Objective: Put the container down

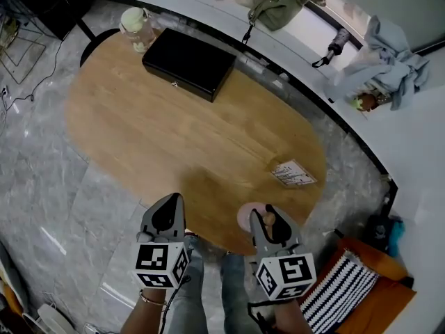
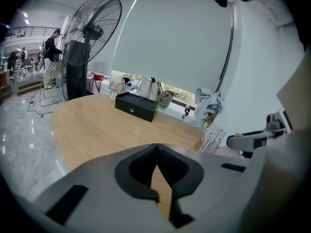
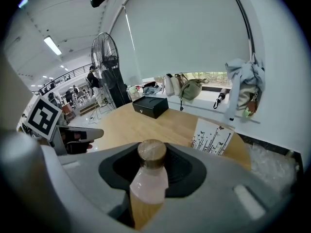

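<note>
The right gripper has its jaws set fairly wide and closed on the container, a pale pink bottle with a round wooden cap, which stands upright between the pads with the cap rising past the fingertips. Its wall is cloudy, so what it holds cannot be told. Seen from the head, the bottle sits at the near edge of the oval wooden table; whether its base touches the wood cannot be told. The left gripper is just to its left, at the same near edge, with its jaw tips brought together and nothing between them, only table wood showing through the gap behind. At the far side of the table lies a black box, lid closed, and just left of it stands a glass jar with a pale lid and something yellowish inside. A white printed card lies near the table's right edge. On the sill beyond the table rests an olive bag.
</note>
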`<state>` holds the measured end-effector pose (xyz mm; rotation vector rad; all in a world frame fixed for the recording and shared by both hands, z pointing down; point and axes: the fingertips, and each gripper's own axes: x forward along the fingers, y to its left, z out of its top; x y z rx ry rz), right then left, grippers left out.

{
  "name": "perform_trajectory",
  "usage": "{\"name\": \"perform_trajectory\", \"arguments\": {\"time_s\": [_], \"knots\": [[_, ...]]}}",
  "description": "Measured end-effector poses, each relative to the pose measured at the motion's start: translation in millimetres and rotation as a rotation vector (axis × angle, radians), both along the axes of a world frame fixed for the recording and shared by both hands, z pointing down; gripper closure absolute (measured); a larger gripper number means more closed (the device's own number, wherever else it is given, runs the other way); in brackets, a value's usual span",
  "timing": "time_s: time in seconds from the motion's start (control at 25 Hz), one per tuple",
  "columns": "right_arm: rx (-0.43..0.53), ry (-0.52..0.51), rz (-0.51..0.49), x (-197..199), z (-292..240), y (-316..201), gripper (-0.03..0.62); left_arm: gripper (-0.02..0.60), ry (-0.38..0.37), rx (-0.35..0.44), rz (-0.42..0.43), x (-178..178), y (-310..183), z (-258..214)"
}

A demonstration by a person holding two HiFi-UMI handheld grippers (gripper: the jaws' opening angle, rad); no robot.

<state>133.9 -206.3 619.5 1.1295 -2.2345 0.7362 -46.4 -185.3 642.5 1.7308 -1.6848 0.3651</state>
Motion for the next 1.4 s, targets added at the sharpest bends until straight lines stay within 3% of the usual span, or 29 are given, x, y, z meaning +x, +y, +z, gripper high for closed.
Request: {"name": "perform_trajectory", "arguments": {"time_s": [0.72,1.04,1.4], "knots": [[0.018,0.007,-0.109,-77.2,25.5,-39.7,0.461,0.588,0.048,-0.027,-0.057,-36.9,15.2,6.5],[0.066,0.039,-0.202,-129.5,29.8,-66.5,0.461,0.588,0.044,-0.036,-0.098,-74.1,25.0,14.1],[0.053,0.056,-0.221,-169.3,41.4,-82.4,0.461,0.588,0.042,-0.049,-0.157,-119.6,29.4,20.1]]}}
